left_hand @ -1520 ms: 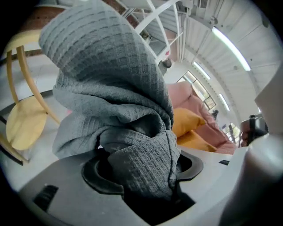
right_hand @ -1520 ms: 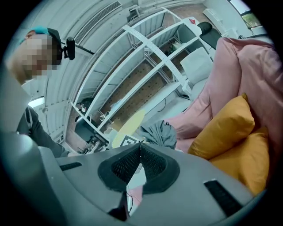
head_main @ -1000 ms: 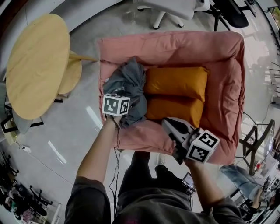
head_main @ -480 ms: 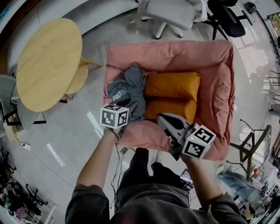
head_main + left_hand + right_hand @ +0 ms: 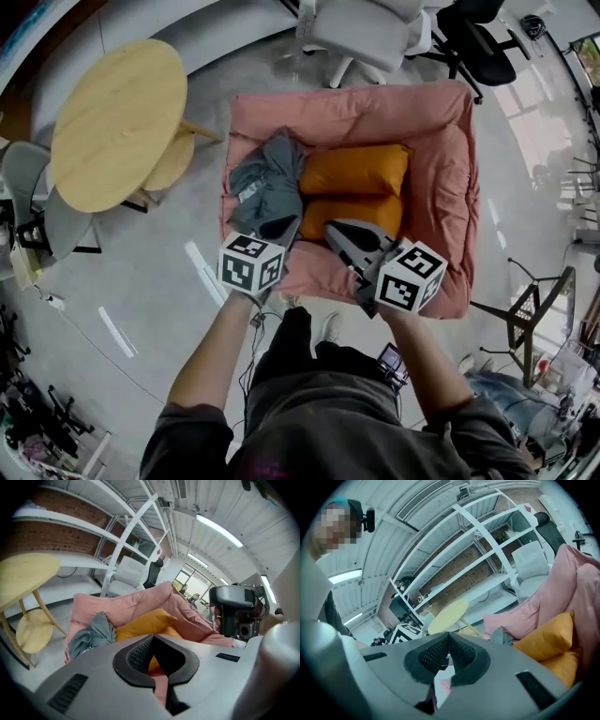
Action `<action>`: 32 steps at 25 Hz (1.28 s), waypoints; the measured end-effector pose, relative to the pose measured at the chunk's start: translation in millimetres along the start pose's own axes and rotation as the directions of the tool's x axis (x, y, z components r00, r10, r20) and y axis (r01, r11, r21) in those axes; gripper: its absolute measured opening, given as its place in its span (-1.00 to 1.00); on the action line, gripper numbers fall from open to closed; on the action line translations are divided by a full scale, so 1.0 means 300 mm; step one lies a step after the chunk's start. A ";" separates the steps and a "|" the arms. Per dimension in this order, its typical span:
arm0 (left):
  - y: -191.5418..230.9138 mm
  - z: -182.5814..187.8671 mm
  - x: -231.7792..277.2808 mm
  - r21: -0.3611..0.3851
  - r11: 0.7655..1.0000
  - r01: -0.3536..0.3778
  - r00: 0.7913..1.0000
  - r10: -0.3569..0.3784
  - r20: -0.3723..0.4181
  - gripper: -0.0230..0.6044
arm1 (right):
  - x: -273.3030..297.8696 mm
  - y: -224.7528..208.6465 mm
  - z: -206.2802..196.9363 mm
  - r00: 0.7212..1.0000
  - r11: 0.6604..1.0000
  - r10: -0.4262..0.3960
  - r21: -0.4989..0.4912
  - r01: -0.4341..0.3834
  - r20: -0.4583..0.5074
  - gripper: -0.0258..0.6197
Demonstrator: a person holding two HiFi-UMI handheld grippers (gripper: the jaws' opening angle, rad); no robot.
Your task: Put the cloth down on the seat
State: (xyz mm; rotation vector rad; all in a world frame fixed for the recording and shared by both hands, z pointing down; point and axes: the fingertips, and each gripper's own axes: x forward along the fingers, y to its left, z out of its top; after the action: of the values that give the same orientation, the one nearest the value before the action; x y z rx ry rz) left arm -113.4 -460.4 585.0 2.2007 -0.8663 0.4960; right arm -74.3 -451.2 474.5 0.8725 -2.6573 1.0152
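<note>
Grey cloth (image 5: 267, 183) lies crumpled in the left part of the pink seat (image 5: 441, 187), bunched against the seat's left wall and touching the orange cushions (image 5: 354, 171) beside it. No tool touches the cloth. In the left gripper view the cloth (image 5: 93, 632) shows as a loose heap on the seat (image 5: 126, 604), well ahead of the tool tips.

Left tool (image 5: 152, 637): jaws pressed together with nothing between them, pointing toward the seat and cushions. In the head view its marker cube sits over the seat's front left corner, near the cloth's lower edge. The cube hides the tips there, so it is probably clear of the fabric, but that is hard to confirm.

Right tool (image 5: 448, 634): jaws pressed together, also empty. In the head view the right tool (image 5: 333, 228) is over the seat's front edge, with its tips just beside the lower orange cushion and to the right of the cloth.

The two orange cushions are stacked side by side in the middle of the seat. A round wooden table (image 5: 117, 122) stands on the floor left of the seat, apart from it. Office chairs (image 5: 366, 28) stand behind the seat. The person's forearms reach in from the bottom of the frame, one hand on each tool.
</note>
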 end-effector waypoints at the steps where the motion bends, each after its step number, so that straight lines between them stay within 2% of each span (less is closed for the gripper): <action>1: -0.029 0.012 -0.021 0.018 1.000 -0.002 1.000 0.002 0.009 -0.90 | -0.010 0.016 0.008 1.000 1.000 0.000 -0.014 0.000 -0.001 -0.87; 7: -0.173 0.072 -0.108 0.097 0.995 -0.030 0.998 0.025 0.050 -0.90 | -0.088 0.069 0.028 1.000 0.998 0.001 -0.055 -0.001 0.010 -0.87; 17: -0.247 0.079 -0.168 0.108 0.990 -0.087 0.995 0.081 0.061 -0.90 | -0.146 0.094 0.019 1.000 0.996 -0.014 -0.089 0.015 0.012 -0.88; 32: -0.345 0.093 -0.158 0.132 0.988 -0.086 0.995 0.079 0.062 -0.90 | -0.236 0.090 0.011 0.999 0.994 -0.031 -0.100 0.032 0.016 -0.87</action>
State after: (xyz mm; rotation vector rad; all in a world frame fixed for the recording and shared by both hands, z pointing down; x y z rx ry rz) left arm -70.9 -405.9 490.4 2.3180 -0.9831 0.5481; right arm -31.9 -404.5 432.4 0.9005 -2.6712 0.8638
